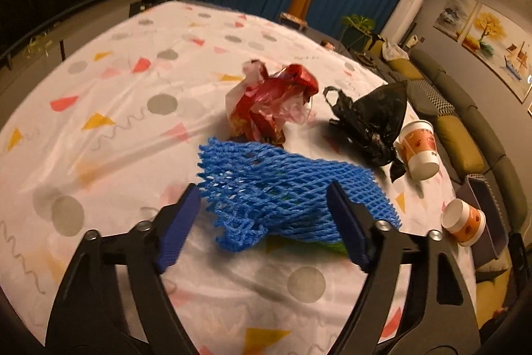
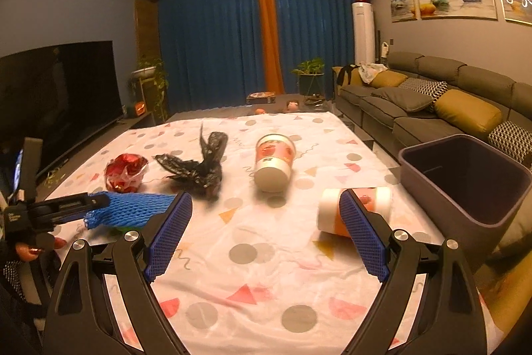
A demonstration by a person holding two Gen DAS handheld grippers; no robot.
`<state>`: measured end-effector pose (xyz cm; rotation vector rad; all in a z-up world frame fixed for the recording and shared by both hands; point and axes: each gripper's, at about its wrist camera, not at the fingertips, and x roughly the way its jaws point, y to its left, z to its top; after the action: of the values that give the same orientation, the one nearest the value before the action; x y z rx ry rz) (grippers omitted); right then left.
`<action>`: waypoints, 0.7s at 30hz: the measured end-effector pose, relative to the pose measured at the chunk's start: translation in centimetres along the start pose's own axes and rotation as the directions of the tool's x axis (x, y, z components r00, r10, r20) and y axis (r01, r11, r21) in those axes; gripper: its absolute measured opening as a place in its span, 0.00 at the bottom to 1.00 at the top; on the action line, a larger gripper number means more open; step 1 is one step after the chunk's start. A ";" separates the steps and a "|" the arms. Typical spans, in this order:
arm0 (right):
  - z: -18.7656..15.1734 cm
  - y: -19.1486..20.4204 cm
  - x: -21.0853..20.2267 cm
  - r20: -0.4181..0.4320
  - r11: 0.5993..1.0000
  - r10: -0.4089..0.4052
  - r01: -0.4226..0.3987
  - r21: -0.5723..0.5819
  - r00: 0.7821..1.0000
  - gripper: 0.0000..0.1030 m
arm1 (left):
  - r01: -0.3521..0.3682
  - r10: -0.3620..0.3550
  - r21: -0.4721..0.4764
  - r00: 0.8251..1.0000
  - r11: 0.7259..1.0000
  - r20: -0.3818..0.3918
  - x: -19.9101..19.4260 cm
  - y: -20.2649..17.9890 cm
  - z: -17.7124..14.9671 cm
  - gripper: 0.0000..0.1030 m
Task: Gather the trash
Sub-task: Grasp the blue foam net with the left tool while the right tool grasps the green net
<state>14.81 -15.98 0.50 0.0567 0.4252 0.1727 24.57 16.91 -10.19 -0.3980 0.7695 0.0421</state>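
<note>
My left claw (image 1: pixel 262 198) stands partly spread around the blue net (image 1: pixel 286 188); whether its pads press the foam, I cannot tell. My right claw (image 2: pixel 266 208) is spread wide and empty, just before the near cup (image 2: pixel 352 210), which lies on its side. Beyond the net on the desk (image 1: pixel 116 108) lie the red wrapper (image 1: pixel 272 103), the black bag (image 1: pixel 372 118) and the far cup (image 2: pixel 274 163). The bin (image 2: pixel 465 182) stands right of the near cup.
</note>
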 end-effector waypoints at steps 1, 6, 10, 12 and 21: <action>0.0 0.4 0.2 -0.004 1.000 0.004 -0.004 -0.008 1.000 0.85 | 0.003 -0.003 -0.008 1.000 1.000 -0.009 0.3 0.2 0.0 0.60; -0.2 1.8 0.9 -0.024 0.999 0.023 -0.024 -0.031 0.999 0.85 | 0.072 -0.073 -0.023 0.997 0.997 -0.017 0.6 0.4 -0.1 0.20; -0.3 2.8 1.3 -0.040 0.998 0.044 -0.046 -0.042 0.998 0.85 | 0.097 -0.097 -0.025 0.995 0.995 0.002 0.0 0.4 -0.1 0.04; -0.3 3.3 1.5 -0.049 0.997 0.054 -0.056 -0.048 0.997 0.85 | 0.118 -0.118 -0.019 0.992 0.993 0.039 -1.3 0.1 0.0 0.03; -0.7 6.5 4.0 -0.131 0.988 0.131 -0.140 -0.062 0.983 0.85 | 0.179 -0.174 0.002 0.949 0.984 0.262 -10.2 -1.0 0.3 0.03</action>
<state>17.09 -8.87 -1.18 0.0052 0.5417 0.3264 17.60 17.15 -2.65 -0.4703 0.4704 -0.0642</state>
